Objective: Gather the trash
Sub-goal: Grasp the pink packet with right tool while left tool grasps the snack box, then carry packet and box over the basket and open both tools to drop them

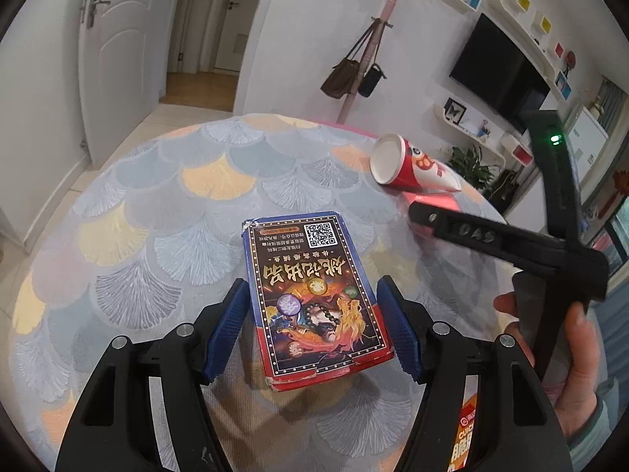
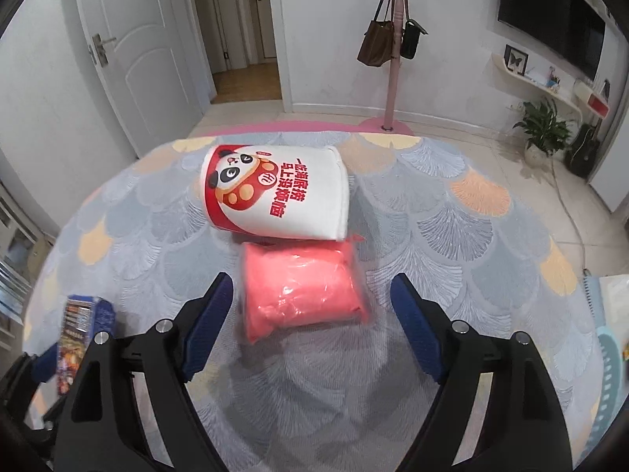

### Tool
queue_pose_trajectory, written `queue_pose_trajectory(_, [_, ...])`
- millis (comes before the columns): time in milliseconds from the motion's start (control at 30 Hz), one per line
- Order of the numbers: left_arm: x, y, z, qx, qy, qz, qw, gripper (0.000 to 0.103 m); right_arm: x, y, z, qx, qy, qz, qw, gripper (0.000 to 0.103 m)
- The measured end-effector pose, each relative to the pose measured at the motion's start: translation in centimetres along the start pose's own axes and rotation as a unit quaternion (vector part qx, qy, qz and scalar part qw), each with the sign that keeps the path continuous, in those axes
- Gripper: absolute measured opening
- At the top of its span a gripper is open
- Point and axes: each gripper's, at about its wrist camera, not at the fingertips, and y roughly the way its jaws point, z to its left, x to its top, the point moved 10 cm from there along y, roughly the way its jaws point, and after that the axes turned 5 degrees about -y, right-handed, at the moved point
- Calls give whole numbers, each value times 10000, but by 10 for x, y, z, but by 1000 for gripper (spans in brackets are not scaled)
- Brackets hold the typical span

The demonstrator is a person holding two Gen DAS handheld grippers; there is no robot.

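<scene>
A flat printed card box (image 1: 314, 299) sits between the blue pads of my left gripper (image 1: 312, 330), which is shut on its long sides just above the fan-patterned tablecloth (image 1: 157, 204). In the right wrist view the same box (image 2: 76, 334) shows blurred at the far left. My right gripper (image 2: 310, 322) is open around a pink packet in clear wrap (image 2: 302, 291), and its pads stand clear of the packet. A red and white paper cup with a panda print (image 2: 275, 192) lies on its side just beyond the packet. The cup (image 1: 409, 165) also lies far right in the left wrist view.
A hand (image 1: 574, 354) holds the right gripper's black frame at the right. An orange packet (image 1: 468, 424) lies near the front right. A spiral notebook (image 2: 613, 299) rests at the table's right edge. A pink coat stand with bags (image 2: 393, 59) rises behind the table.
</scene>
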Motion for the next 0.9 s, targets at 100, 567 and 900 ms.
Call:
queue_pose_trajectory(100, [-4, 3, -2, 37, 79, 75, 9999, 65, 1, 4, 5, -162, -175, 43, 9997, 68])
queue_pose_trajectory(567, [-4, -6, -6, 154, 377, -255, 9988, 65, -2, -42, 23, -13, -559, -872, 9946, 53])
queue_pose_trajectory(900, [-19, -31, -25, -356, 475, -202, 9980, 65, -41, -98, 5, 358, 76, -1071, 9936, 53])
